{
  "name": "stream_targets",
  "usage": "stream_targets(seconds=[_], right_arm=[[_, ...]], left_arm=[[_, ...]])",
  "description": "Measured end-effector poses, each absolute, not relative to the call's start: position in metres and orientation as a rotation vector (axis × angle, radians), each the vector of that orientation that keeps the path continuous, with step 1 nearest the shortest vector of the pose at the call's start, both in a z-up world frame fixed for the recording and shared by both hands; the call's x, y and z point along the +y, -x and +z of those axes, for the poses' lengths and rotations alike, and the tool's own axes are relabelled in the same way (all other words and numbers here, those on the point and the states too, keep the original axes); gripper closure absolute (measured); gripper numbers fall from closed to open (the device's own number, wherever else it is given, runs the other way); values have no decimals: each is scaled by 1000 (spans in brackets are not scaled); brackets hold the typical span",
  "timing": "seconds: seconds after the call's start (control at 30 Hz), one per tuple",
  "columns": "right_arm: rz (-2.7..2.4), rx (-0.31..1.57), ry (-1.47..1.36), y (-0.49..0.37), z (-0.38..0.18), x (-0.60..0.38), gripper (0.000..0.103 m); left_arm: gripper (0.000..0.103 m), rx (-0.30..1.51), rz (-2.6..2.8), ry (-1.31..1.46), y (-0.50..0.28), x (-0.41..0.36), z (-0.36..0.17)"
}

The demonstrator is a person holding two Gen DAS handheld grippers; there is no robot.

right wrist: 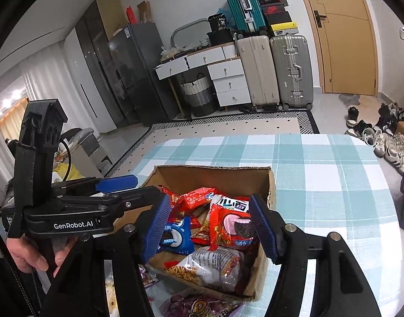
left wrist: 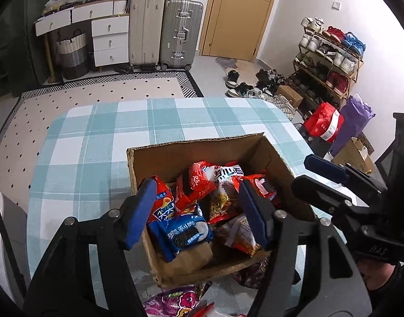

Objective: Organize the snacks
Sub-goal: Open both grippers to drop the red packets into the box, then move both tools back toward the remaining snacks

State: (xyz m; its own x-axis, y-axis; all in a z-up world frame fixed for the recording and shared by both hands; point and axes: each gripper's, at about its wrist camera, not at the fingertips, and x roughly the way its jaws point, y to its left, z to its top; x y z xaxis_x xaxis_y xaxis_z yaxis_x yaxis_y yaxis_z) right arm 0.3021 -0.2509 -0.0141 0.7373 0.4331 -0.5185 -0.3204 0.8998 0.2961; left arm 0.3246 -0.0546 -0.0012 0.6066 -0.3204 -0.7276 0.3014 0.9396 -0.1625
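Right wrist view: left hand-held gripper (right wrist: 117, 185) body reads "GenRobot.AI".

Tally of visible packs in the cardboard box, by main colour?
Red packs: 3
Blue pack: 1
White-topped noodle pack: 1
Clear noodle pack: 1
Total visible in the cardboard box: 6

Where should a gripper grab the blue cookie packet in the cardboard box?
Probably from above, pinching across the narrow width of the blue cookie packet. It lies tilted on top of the pile at the near-left corner of the brown cardboard box, so its top face is clear, while the box wall blocks a sideways approach. The open left gripper hovers right over it.
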Motion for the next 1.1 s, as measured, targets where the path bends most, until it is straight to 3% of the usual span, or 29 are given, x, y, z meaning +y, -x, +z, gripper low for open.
stream_targets(seconds=[0.33,0.57,1.1], right_arm=[[426,586,-175,-270,1,-246,40],[426,566,-161,-240,10,-241,35],[429,522,-155,-173,14,-230,25]], left_arm=[[39,820,-332,7,-289,-53,17],[23,795,-291,7,-258,-45,29],[18,769,-259,4,-185,-28,41]])
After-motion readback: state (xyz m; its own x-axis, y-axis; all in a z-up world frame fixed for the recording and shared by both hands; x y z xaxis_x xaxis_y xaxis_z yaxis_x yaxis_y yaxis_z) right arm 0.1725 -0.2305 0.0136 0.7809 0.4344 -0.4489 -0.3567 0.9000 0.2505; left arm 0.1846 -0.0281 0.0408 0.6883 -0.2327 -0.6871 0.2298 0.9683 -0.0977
